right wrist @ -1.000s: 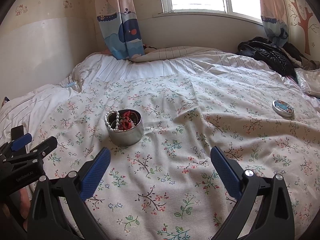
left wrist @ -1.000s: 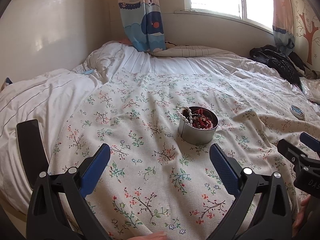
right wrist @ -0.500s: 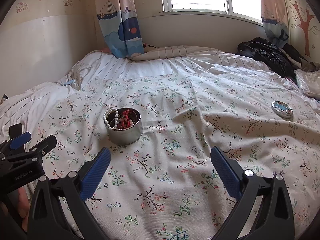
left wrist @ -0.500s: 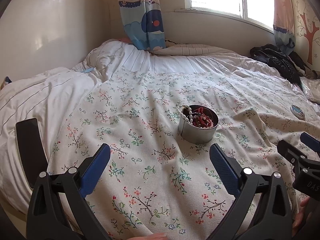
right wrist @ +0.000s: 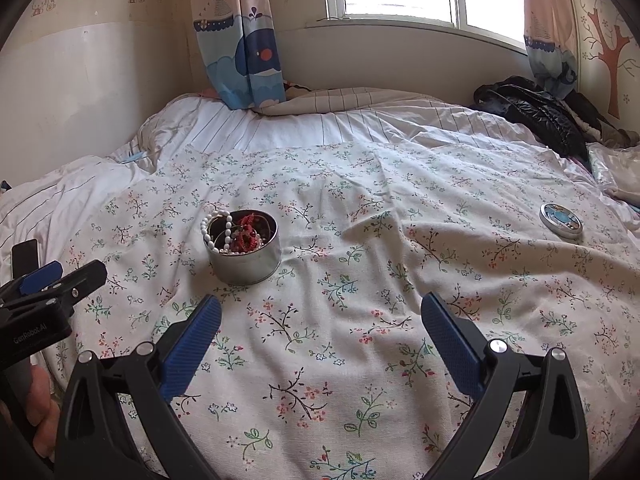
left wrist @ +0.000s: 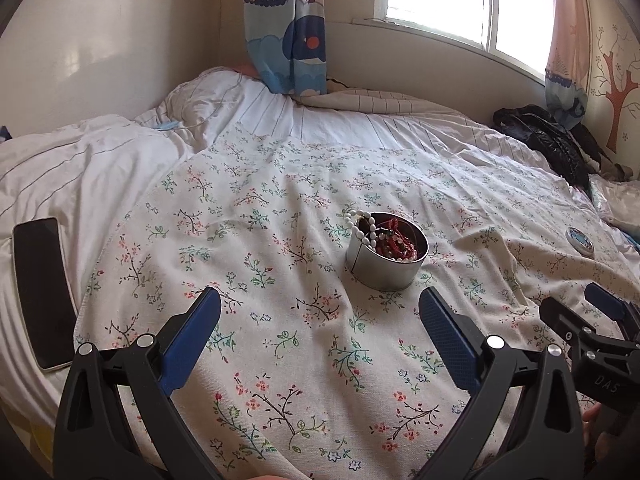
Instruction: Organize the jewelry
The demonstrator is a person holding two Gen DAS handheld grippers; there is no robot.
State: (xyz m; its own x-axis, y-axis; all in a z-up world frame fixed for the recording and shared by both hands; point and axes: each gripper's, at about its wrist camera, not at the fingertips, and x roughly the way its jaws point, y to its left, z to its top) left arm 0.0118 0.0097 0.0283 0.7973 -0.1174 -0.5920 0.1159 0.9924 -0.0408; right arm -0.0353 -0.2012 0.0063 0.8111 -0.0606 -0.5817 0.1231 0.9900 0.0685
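A round silver tin (left wrist: 386, 266) stands open on the floral bedspread; it also shows in the right wrist view (right wrist: 244, 258). It holds red bead jewelry (left wrist: 394, 240) and a white pearl string (left wrist: 362, 226) draped over its rim. The tin's round lid (right wrist: 561, 220) with a blue picture lies far to the right, also seen in the left wrist view (left wrist: 579, 241). My left gripper (left wrist: 320, 320) is open and empty, just short of the tin. My right gripper (right wrist: 320, 324) is open and empty, to the right of the tin.
A black phone (left wrist: 42, 292) lies at the bed's left edge. A black jacket (right wrist: 536, 112) is heaped at the back right. White striped bedding (right wrist: 280, 128) and a whale curtain (right wrist: 240, 40) are at the back.
Both grippers have edged slightly forward and lower toward the bed. The tin, lid and jewelry have not moved.
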